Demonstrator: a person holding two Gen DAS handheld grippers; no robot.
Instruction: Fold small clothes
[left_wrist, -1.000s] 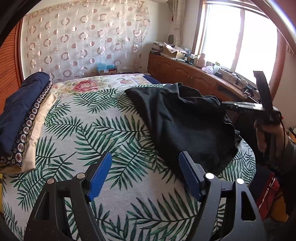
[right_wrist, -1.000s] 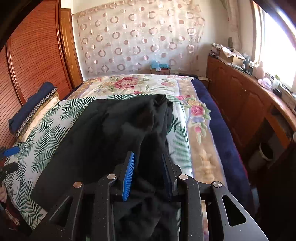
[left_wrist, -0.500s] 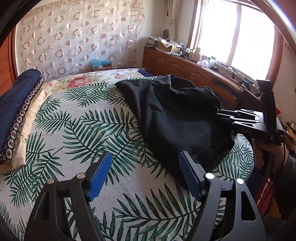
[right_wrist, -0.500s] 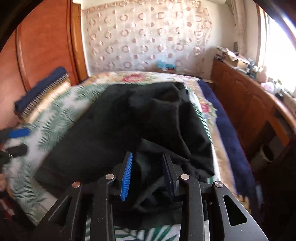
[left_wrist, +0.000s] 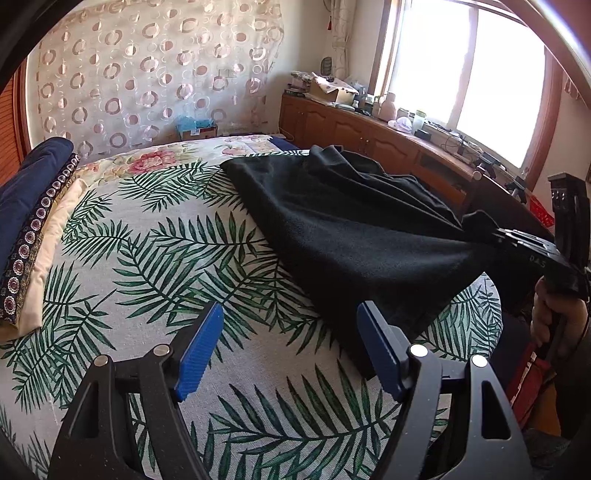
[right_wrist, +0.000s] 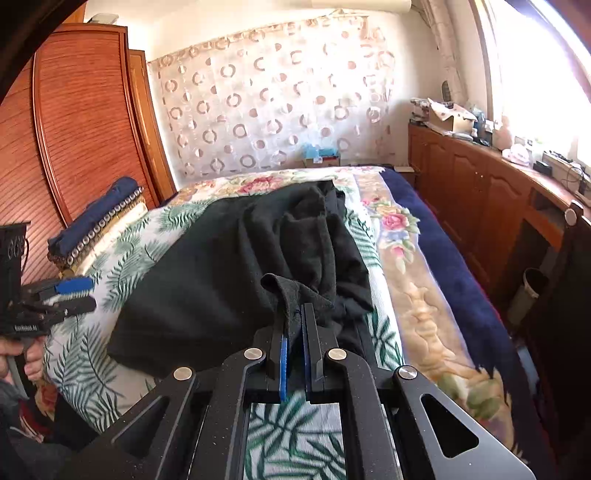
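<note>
While the right claw (right_wrist: 294, 325) pinches a bunched edge of the black garment (right_wrist: 236, 266) between its blue pads, the rest of the cloth lies rumpled ahead of it on the bed (right_wrist: 122, 258) with the palm-leaf cover. The left claw (left_wrist: 290, 343) stands spread and empty over bare cover, the garment ahead and just right of its right finger.

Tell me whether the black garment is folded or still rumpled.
Rumpled: the black garment lies bunched in loose creases on the bed, one edge pinched by the right gripper.
</note>
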